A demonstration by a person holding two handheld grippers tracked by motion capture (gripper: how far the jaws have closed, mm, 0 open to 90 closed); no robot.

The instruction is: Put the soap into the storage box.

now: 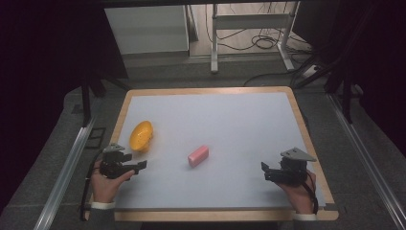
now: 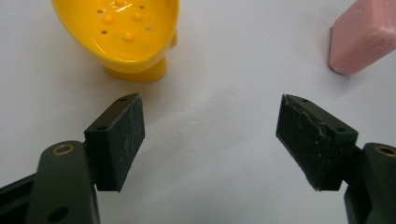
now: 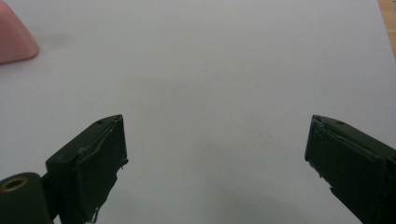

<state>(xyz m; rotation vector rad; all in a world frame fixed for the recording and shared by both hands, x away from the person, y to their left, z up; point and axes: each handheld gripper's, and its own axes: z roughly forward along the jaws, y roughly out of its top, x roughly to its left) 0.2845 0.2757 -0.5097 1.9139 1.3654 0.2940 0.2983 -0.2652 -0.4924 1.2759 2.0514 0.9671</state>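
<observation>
Table: a wooden-edged table (image 1: 122, 112) with a pale white-grey sheet (image 1: 230, 124) that covers almost all of its top; the wood shows as a thin border around the sheet.
Room: dark on both sides; beyond the far edge, at 12 o'clock, stands a white metal frame (image 1: 214, 43) with loose cables (image 1: 261, 42) on the floor behind it. Grey floor mats and metal rails (image 1: 64, 170) run along the left and right of the table.
Yellow dish: a small yellow oval dish (image 1: 141, 135) sits on the sheet at about 9 o'clock from the table's middle. In the left gripper view the yellow dish (image 2: 123, 32) has small holes and bumps in its bottom and stands on a short foot.
Pink block: a pink block (image 1: 198, 155) lies flat on the sheet near the middle, a little toward the person, at about 6 o'clock from the centre. It is well apart from the dish, and nothing touches it. The left gripper view shows it (image 2: 362, 39) at the upper right; the right gripper view shows its corner (image 3: 14, 39) at the upper left.
Left gripper: the left gripper (image 1: 141, 166) is held in the left hand (image 1: 106, 184) at about 8 o'clock, just beside the dish on the near side. Its jaws stand wide apart, with only bare sheet between them; they hold nothing.
Right gripper: the right gripper (image 1: 265, 171) is held in the right hand (image 1: 299, 194) at about 4 o'clock, near the right edge. Its jaws are also spread wide and are empty, and they point toward the block.
</observation>
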